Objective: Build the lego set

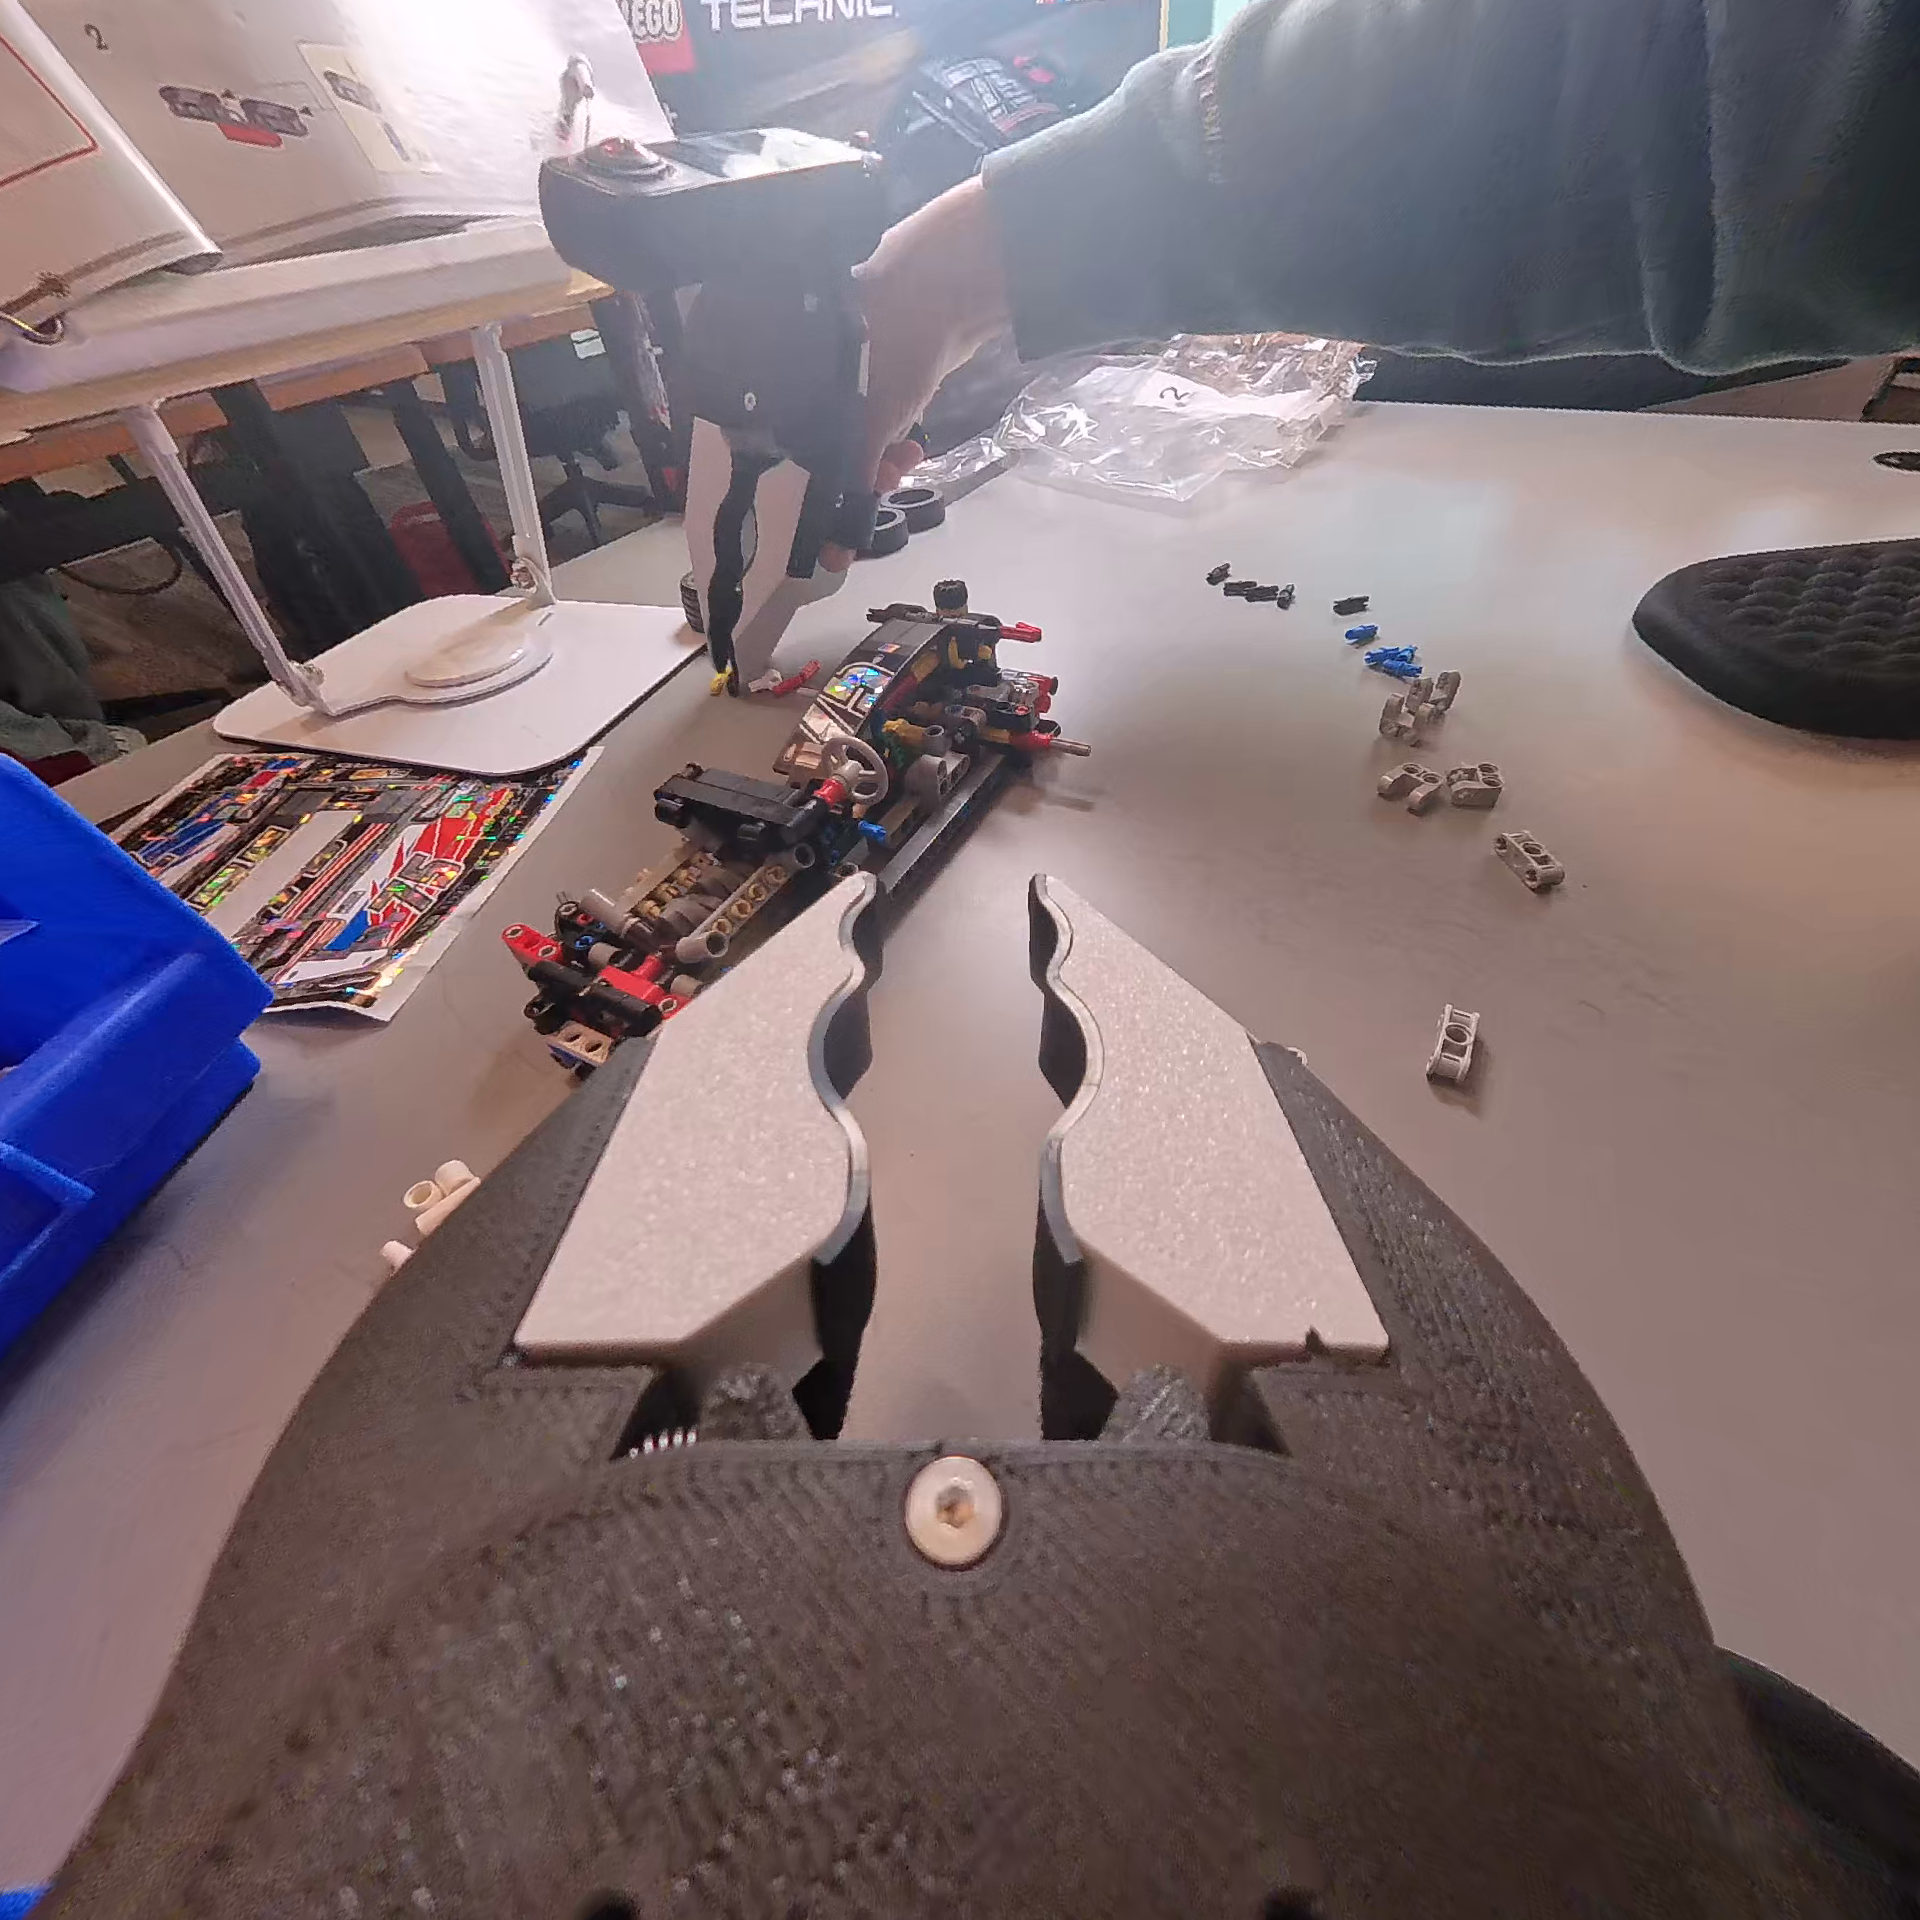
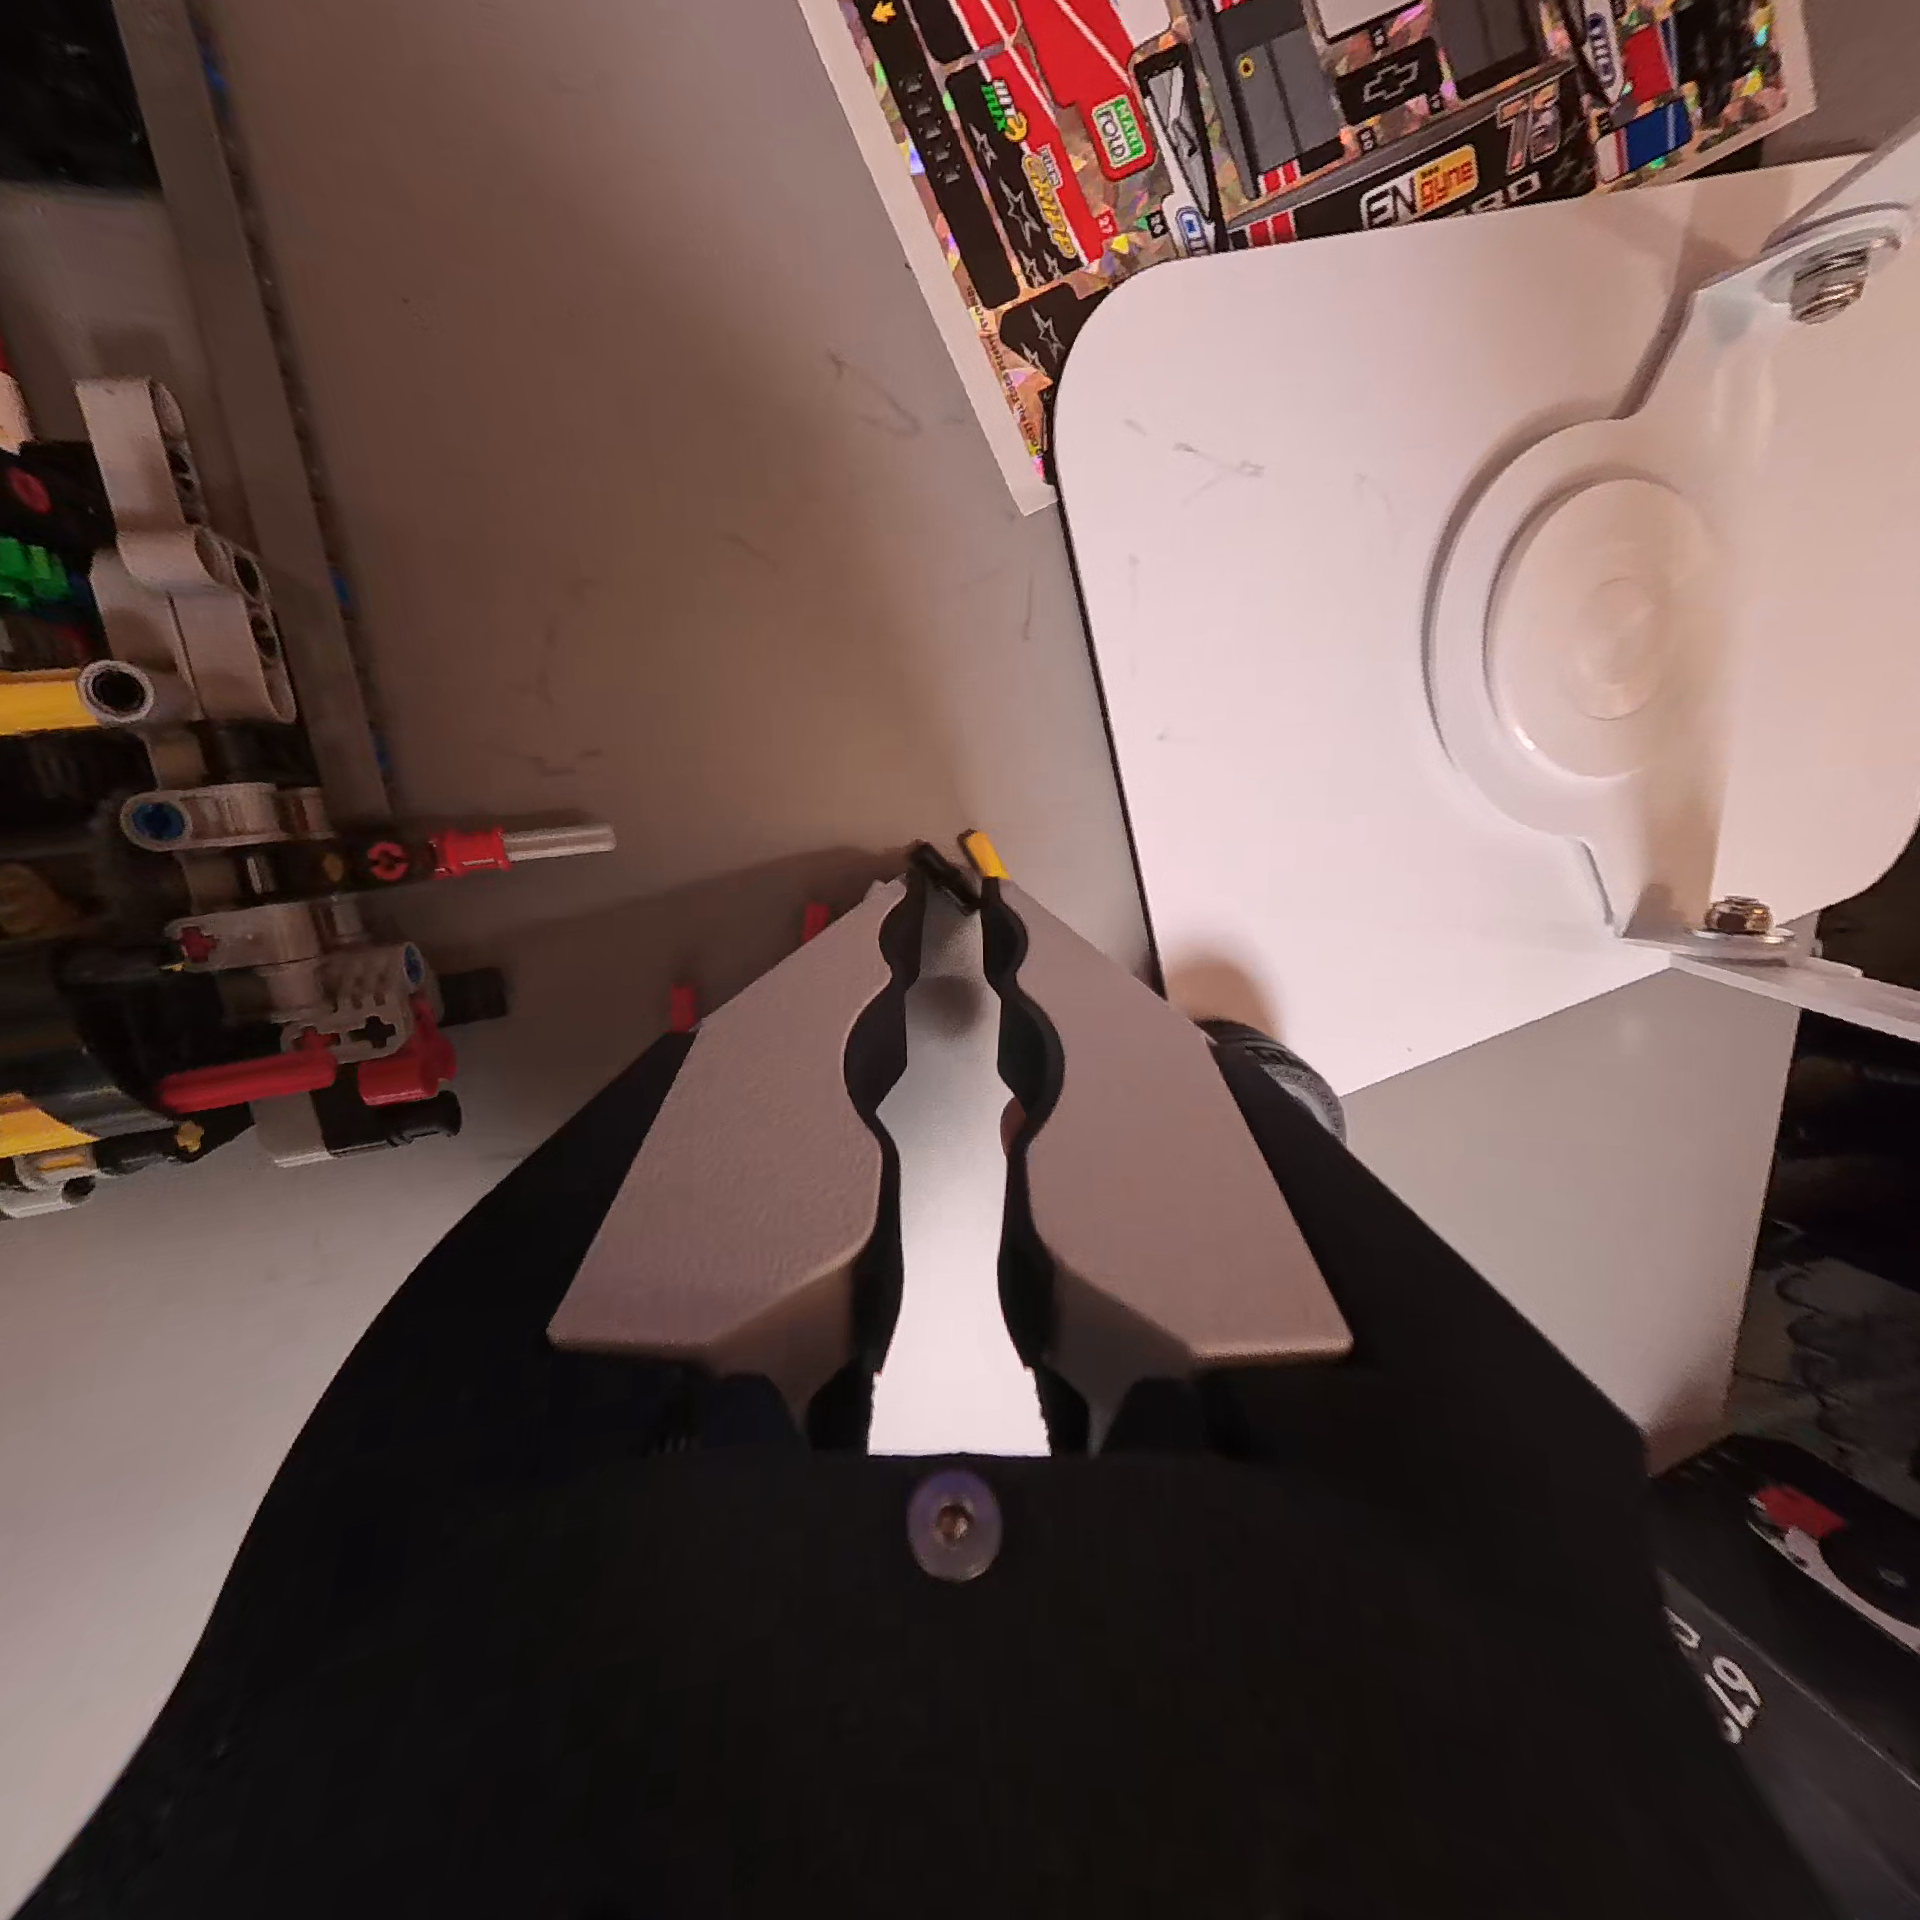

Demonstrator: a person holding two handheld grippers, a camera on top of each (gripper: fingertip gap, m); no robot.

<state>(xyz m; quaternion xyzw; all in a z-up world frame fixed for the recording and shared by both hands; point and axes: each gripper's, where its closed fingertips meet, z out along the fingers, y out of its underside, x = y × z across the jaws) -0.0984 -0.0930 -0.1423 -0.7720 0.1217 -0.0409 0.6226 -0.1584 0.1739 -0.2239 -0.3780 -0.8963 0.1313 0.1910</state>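
The right gripper (image 2: pixel 951 883) is nipping a small black-and-yellow pin (image 2: pixel 961 864) off the surface, bound next for the long black-and-grey chassis (image 1: pixel 831 810); left gripper (image 1: pixel 948 914) jaws are gaping empty.

Half-built lego chassis (image 1: pixel 800 821): long, low, black and grey frame with red, yellow and blue pins, a white steering wheel amid it, lying flat on the table. Right of the chassis, well apart, loose parts in a loose line: black pins (image 1: pixel 1252 589), blue pins (image 1: pixel 1390 655), grey connectors (image 1: pixel 1439 779). Beyond its far end, a small yellow pin (image 2: pixel 982 854) beside a black one.
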